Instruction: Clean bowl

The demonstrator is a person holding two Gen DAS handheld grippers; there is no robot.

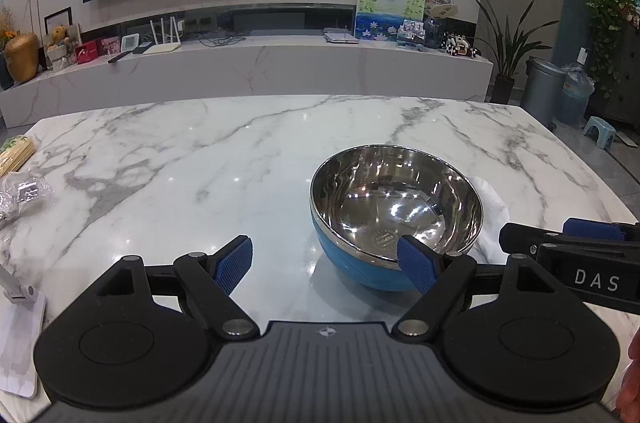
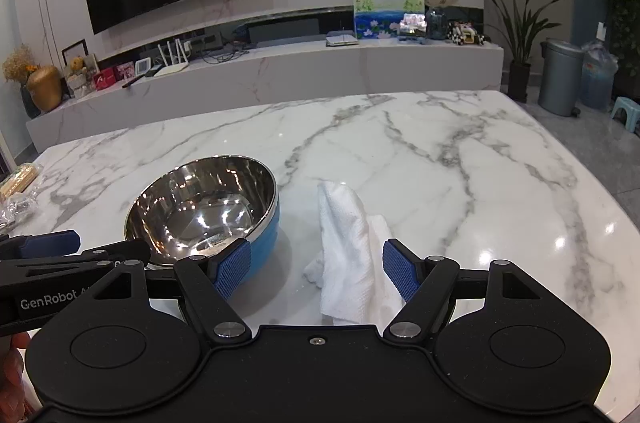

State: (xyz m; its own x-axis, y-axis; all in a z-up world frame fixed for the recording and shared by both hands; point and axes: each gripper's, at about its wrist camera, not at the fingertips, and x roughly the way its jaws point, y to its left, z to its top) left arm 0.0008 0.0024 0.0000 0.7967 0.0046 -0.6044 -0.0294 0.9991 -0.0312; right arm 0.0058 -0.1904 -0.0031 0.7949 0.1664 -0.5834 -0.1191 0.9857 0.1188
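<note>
A steel bowl (image 1: pixel 394 203) with a blue outer shell sits on the marble table (image 1: pixel 200 159); it also shows in the right wrist view (image 2: pixel 204 207). A crumpled white cloth (image 2: pixel 352 255) lies just right of the bowl, its edge visible in the left wrist view (image 1: pixel 494 207). My left gripper (image 1: pixel 326 265) is open, low over the table, its right pad in front of the bowl's near rim. My right gripper (image 2: pixel 316 269) is open, with the cloth between its pads and not gripped. Each gripper shows at the edge of the other's view.
A packet of wooden skewers (image 1: pixel 16 155) and a clear plastic wrapper (image 1: pixel 22 193) lie at the table's left edge. A white phone stand (image 1: pixel 20 327) is at the near left. A TV ledge with ornaments (image 1: pixel 248 63) runs behind the table.
</note>
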